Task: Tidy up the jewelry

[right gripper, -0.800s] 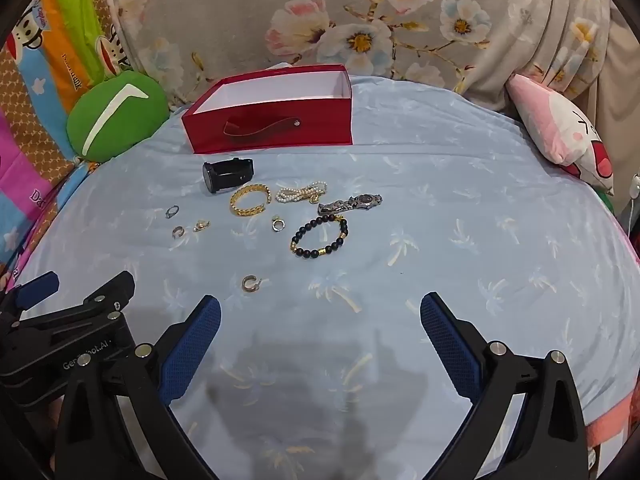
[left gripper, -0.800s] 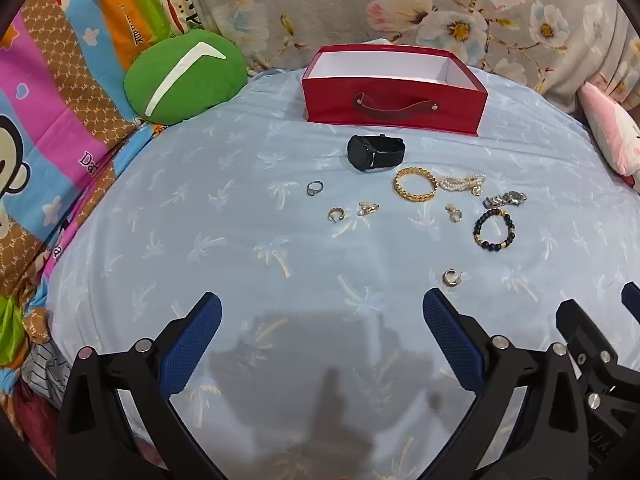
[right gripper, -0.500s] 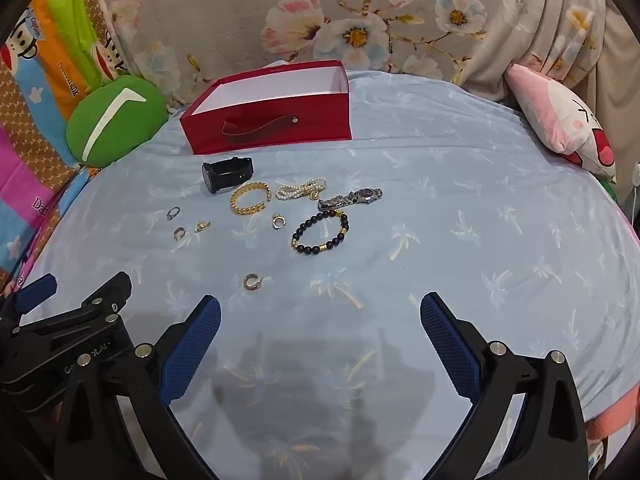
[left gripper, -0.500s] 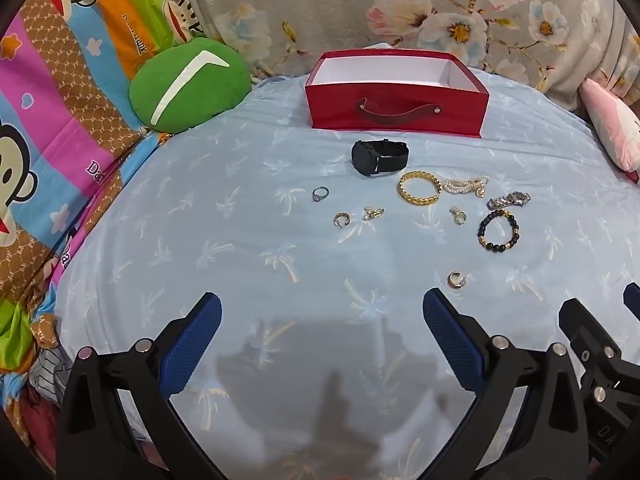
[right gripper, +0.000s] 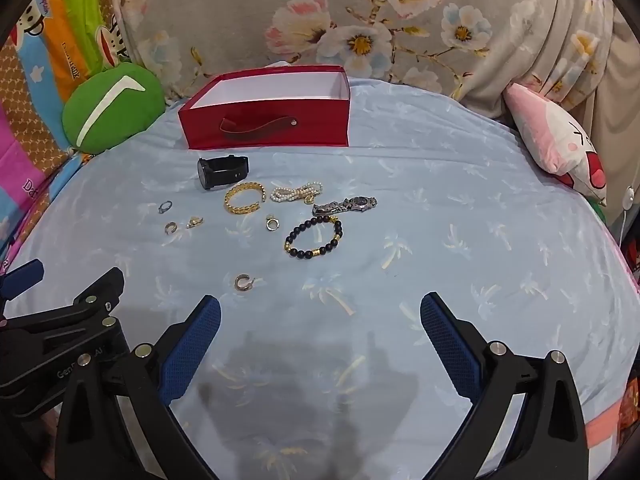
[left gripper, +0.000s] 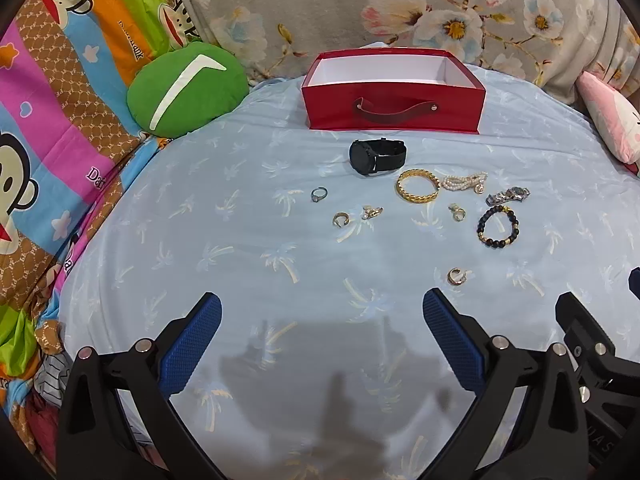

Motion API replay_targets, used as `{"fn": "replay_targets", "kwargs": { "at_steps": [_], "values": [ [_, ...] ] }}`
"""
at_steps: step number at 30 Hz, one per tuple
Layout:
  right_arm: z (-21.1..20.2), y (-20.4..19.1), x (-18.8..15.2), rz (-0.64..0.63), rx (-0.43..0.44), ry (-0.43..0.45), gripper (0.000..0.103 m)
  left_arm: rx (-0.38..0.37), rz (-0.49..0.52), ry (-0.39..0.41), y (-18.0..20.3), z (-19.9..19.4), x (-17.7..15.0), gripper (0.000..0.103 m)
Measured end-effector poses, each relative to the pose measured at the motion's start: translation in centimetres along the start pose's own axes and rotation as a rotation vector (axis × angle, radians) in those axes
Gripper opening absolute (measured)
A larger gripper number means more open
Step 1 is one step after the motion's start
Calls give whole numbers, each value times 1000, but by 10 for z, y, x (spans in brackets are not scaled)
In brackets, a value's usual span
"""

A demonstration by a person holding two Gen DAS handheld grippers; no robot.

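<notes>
An open red box (left gripper: 394, 92) (right gripper: 266, 114) with a white inside stands at the back of the light blue bedsheet. In front of it lie a black watch (left gripper: 377, 156) (right gripper: 223, 172), a gold chain bracelet (left gripper: 418, 186) (right gripper: 245, 198), a pearl strand (left gripper: 464, 182) (right gripper: 296, 193), a silver watch (left gripper: 508, 196) (right gripper: 345, 206), a black bead bracelet (left gripper: 498, 226) (right gripper: 314, 236) and several small rings and earrings. The nearest ring (left gripper: 456, 276) (right gripper: 243, 282) lies just beyond the fingertips. My left gripper (left gripper: 320, 320) and right gripper (right gripper: 320, 320) both hover open and hold nothing.
A green round cushion (left gripper: 186, 90) (right gripper: 112, 108) sits at the back left against a colourful cartoon blanket (left gripper: 60, 100). A pink plush pillow (right gripper: 556, 140) lies at the right. A floral cover (right gripper: 360, 20) rises behind the box. The sheet (right gripper: 480, 240) drops off at the right edge.
Both grippers have drawn back slightly and tilted up, so the box and jewelry sit a little lower in the views. Nothing on the sheet has moved.
</notes>
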State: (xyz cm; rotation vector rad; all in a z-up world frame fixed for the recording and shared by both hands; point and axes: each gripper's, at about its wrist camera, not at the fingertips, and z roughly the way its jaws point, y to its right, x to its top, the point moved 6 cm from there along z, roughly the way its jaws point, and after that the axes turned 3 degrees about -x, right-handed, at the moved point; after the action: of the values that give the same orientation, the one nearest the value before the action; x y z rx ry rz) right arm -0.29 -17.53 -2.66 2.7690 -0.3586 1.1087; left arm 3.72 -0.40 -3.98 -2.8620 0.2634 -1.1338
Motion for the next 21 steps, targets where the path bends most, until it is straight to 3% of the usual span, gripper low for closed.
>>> {"fn": "replay_targets", "kwargs": {
  "at_steps": [21],
  "values": [
    [2,0,0,-1,-4,-1,98,11,-5,-13,-6,6,-5,98]
  ]
}}
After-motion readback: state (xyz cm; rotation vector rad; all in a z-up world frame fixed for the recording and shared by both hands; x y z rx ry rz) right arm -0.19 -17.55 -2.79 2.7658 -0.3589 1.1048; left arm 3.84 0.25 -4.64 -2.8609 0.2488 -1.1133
